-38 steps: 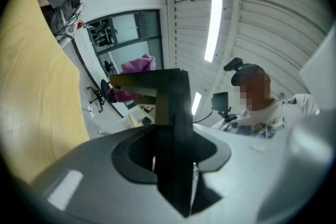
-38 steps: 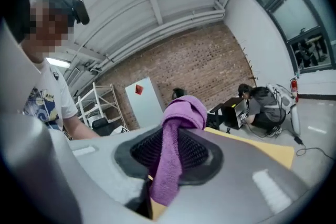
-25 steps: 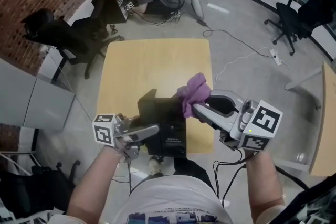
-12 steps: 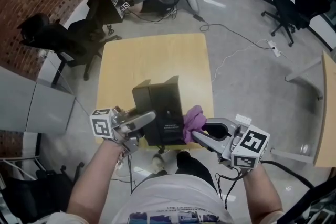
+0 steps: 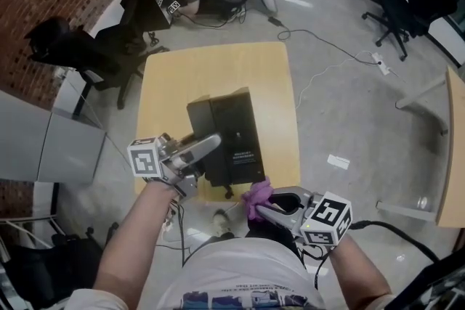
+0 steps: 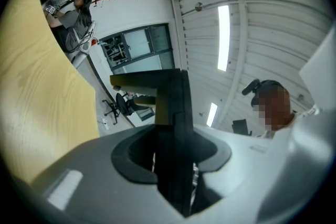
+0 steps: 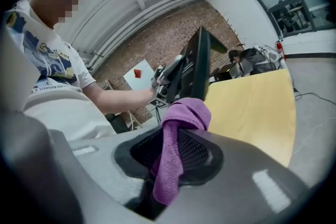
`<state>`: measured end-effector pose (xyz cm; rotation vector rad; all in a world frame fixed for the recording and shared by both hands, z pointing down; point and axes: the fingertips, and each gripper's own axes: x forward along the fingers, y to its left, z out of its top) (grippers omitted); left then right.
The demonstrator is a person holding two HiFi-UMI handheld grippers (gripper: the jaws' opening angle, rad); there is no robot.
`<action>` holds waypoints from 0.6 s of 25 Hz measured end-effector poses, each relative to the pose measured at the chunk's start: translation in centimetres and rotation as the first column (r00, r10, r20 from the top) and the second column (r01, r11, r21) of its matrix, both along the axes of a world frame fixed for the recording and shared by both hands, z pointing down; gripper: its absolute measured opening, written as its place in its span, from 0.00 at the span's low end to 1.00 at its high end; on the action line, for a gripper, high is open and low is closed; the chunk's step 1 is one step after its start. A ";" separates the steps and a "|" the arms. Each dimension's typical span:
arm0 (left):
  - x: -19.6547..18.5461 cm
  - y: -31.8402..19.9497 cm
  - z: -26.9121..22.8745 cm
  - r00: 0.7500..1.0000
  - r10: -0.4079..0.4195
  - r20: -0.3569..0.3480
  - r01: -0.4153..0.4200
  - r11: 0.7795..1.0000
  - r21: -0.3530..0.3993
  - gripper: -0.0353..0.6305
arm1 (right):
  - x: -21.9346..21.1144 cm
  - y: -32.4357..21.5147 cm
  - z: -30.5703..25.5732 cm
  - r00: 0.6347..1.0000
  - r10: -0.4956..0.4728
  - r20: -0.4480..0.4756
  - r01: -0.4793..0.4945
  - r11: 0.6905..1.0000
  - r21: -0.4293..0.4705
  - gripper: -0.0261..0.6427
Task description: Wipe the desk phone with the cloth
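Two grippers, both loaded. Left gripper (image 5: pixel 212 144) is clamped on the left edge of the phone (image 5: pixel 232 134). In its own view a thin black panel fills the gap between the jaws. Phone sits mid-frame in the head view on the table (image 5: pixel 218 72), propped at a tilt with a labelled face up, probably the underside. My read is that the left is a brace, so wiping pressure won't skate it across the wood.

Right gripper (image 5: pixel 263 207) is closed on the cloth (image 5: pixel 257 195), with a purple wad bunched past the tips and a tail hanging through. That leaves a soft pad leading, not plastic. It's at lower centre, just off the table's near edge by the phone's near corner. Can't tell if it's touching. Likely lined up for the near side.
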<state>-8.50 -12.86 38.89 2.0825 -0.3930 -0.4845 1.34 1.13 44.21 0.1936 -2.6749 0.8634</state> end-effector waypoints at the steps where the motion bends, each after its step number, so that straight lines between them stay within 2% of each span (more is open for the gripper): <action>1: 0.0 -0.3 -0.1 1.000 -0.004 -0.002 0.004 1.000 -0.001 0.32 | -1.2 0.6 0.0 1.000 -0.029 0.005 0.029 1.000 0.000 0.17; 7: -0.3 -0.3 0.3 1.000 -0.012 -0.001 0.012 1.000 -0.011 0.32 | -5.6 0.4 0.3 0.997 -0.073 0.015 0.073 0.997 0.015 0.17; 15: -2.1 0.9 1.2 1.000 0.001 -0.005 -0.001 1.000 -0.019 0.32 | -3.3 -0.8 1.6 0.998 -0.005 -0.056 0.006 1.000 0.024 0.17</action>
